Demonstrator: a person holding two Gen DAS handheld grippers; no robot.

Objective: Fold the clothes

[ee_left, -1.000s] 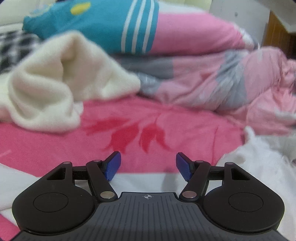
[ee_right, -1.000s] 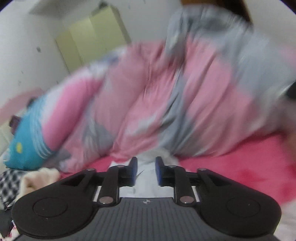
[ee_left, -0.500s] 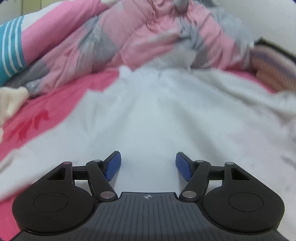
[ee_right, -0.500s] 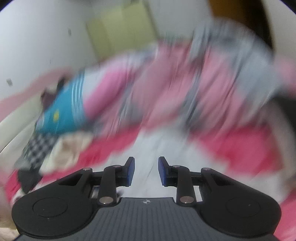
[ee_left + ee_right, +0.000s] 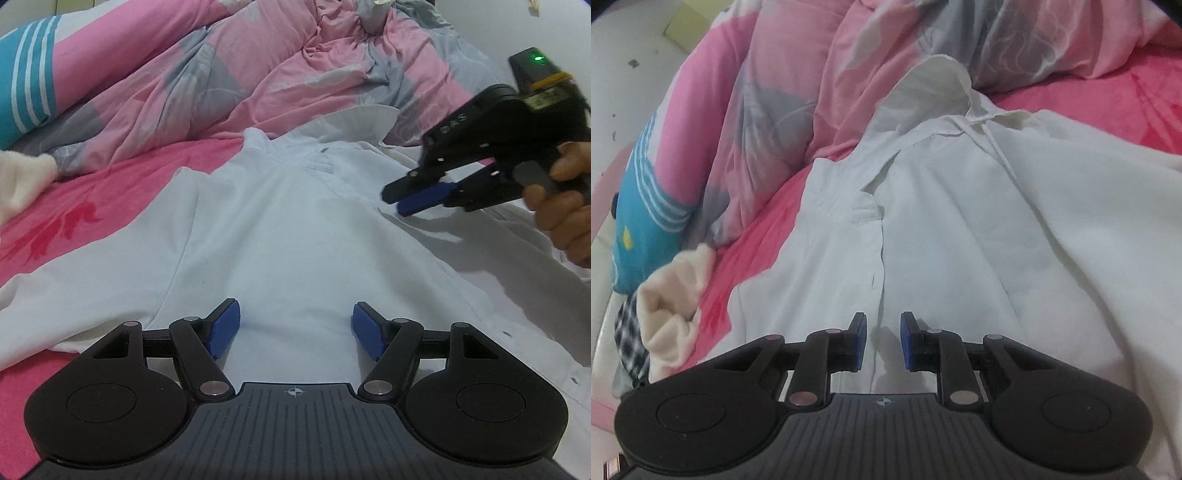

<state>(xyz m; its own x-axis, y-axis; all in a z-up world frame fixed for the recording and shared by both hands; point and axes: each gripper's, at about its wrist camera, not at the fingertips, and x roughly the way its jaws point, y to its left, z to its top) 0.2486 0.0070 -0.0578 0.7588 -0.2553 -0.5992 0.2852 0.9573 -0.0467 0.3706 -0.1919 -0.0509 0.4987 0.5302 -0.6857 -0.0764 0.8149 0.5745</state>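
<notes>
Spreading across bed: pink bedsheet [image 5: 122, 173] carries everything; a pink-and-grey duvet [image 5: 258, 66] is heaped along its far edge.
Shirt: white collared shirt [image 5: 295, 229] lies opened out on the middle of the bed, collar [image 5: 931, 92] toward the duvet and riding up against it, button placket [image 5: 881, 251] running down the middle. Left sleeve side trails toward the near-left edge. Not flat; ridges and loose folds on the right panel.
Side pile: cream fleece garment [image 5: 672, 314] and a checked cloth [image 5: 628, 332] bunched at the bed's left edge, near a teal striped pillow [image 5: 650, 206].
Right tongs: right gripper [image 5: 882, 343] low over the placket, pads a narrow gap apart, nothing between them; a hand [image 5: 565, 206] holds it.
Left tongs: left gripper [image 5: 295, 328] wide apart over the lower body of the shirt, holding nothing.
Stage, my reading: shirt lies unfolded; a fold is due.
Doing it well: smooth the right panel and square the placket before any crease. Pinch one layer only at an edge, both tools level, so the fold line runs straight. Thin fabric will drag and bunch if pulled fast.
</notes>
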